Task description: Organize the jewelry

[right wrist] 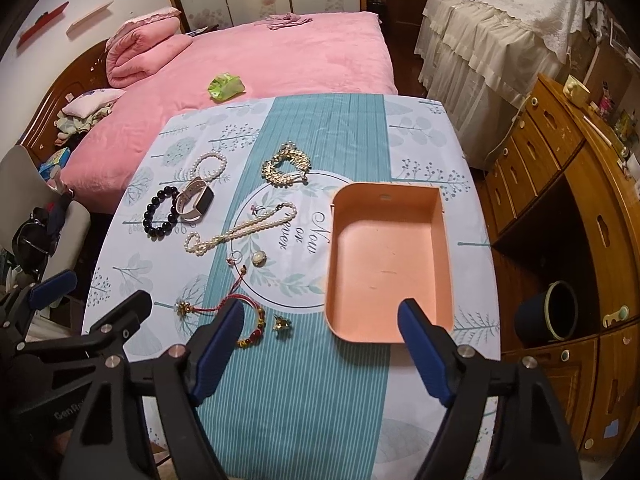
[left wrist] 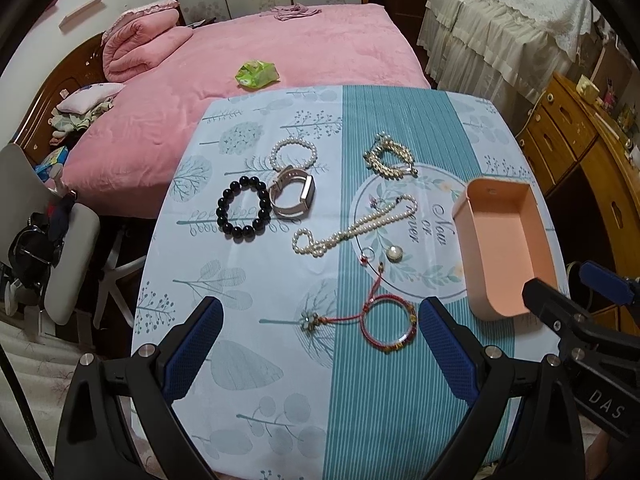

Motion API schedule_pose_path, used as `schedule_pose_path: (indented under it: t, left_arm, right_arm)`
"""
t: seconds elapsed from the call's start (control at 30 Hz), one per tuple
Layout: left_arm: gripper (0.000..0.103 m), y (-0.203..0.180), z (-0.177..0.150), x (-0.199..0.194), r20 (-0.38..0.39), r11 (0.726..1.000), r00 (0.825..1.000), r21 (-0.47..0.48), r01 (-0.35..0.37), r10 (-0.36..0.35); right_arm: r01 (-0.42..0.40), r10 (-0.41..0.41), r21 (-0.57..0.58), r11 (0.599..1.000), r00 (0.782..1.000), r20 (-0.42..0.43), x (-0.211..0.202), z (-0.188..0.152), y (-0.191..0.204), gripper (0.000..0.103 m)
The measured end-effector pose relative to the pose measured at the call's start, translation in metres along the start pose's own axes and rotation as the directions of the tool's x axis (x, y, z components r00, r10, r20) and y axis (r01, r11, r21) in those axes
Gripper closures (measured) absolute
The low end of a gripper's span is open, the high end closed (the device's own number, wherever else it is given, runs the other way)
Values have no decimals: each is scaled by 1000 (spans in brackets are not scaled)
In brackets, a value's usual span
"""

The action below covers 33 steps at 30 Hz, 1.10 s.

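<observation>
1. Plainly, my left gripper [left wrist: 320, 344] hung over the near part of the table [left wrist: 280, 420] with its fingers wide apart and nothing between them; the red cord bracelet [left wrist: 387, 325] lay just ahead, closer to the right finger [left wrist: 444, 352].
2. My right gripper [right wrist: 320, 350] also had its fingers spread and held nothing; the left finger [right wrist: 218, 350] covered part of the red cord bracelet [right wrist: 250, 320], and the right fingertip overlapped the near rim of the peach tray [right wrist: 386, 256].
3. Further out lay the pearl necklace [left wrist: 352, 226], black bead bracelet [left wrist: 243, 208], watch [left wrist: 292, 196], small pearl bracelet [left wrist: 294, 154] and gold chain bracelet [left wrist: 388, 158], all apart from both grippers.
4. A small gold piece [right wrist: 282, 323] sat just beside the red cord bracelet, between it and the tray.
5. I saw bare cloth near me; the tray stood near the table's right edge, and a pink bed [left wrist: 280, 52] lay beyond the far edge.
</observation>
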<state>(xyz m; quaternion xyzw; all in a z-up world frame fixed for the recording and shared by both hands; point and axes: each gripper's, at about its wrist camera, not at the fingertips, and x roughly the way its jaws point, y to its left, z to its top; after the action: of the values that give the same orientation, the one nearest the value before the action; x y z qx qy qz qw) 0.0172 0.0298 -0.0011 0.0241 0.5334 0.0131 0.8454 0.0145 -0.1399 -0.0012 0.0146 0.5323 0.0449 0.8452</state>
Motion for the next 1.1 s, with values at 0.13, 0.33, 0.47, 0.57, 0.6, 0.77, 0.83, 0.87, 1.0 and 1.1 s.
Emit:
schedule_pose_path:
  t: [0.13, 0.33, 0.47, 0.57, 0.6, 0.77, 0.83, 0.87, 1.0, 1.1]
  left_arm:
    - [6, 20, 5, 2, 28, 998, 999, -44, 39, -38]
    - [8, 69, 17, 15, 16, 992, 1000, -122, 23, -21]
    - [10, 112, 27, 36, -7, 982, 1000, -187, -11, 10]
    - [10, 141, 31, 54, -24, 974, 999, -223, -38, 34]
    - [10, 149, 31, 59, -30, 972, 999, -231, -45, 39]
    - [13, 180, 41, 96, -82, 966, 997, -256, -38, 18]
    - [21, 187, 48, 111, -95, 967, 995, -254, -25, 0]
    - [23, 190, 53, 120, -100, 968, 995, -252, -14, -12]
    - [34, 193, 68, 152, -145, 963, 986, -268, 37, -78]
    - [35, 188, 79, 177, -180, 964, 977, -258, 65, -114]
  right_arm:
    - [-9, 9, -30, 1000, 1000, 3, 6, 6, 11, 24]
    - [-14, 16, -84, 996, 1000, 17, 15, 17, 34, 24]
    - [-33, 34, -104, 994, 999, 7, 27, 31, 50, 24]
    - [-66, 66, -112, 992, 998, -5, 39, 44, 64, 24]
    - [-73, 72, -113, 991, 997, -9, 42, 49, 68, 24]
    - [-125, 120, -105, 986, 991, -51, 70, 72, 92, 32]
    - [-132, 126, -104, 986, 990, -69, 82, 79, 103, 32]
    - [-133, 125, -104, 986, 989, -79, 90, 83, 108, 33]
    - [-134, 122, -103, 986, 986, -117, 117, 94, 125, 39]
    - [-137, 123, -94, 986, 983, -140, 136, 105, 131, 40]
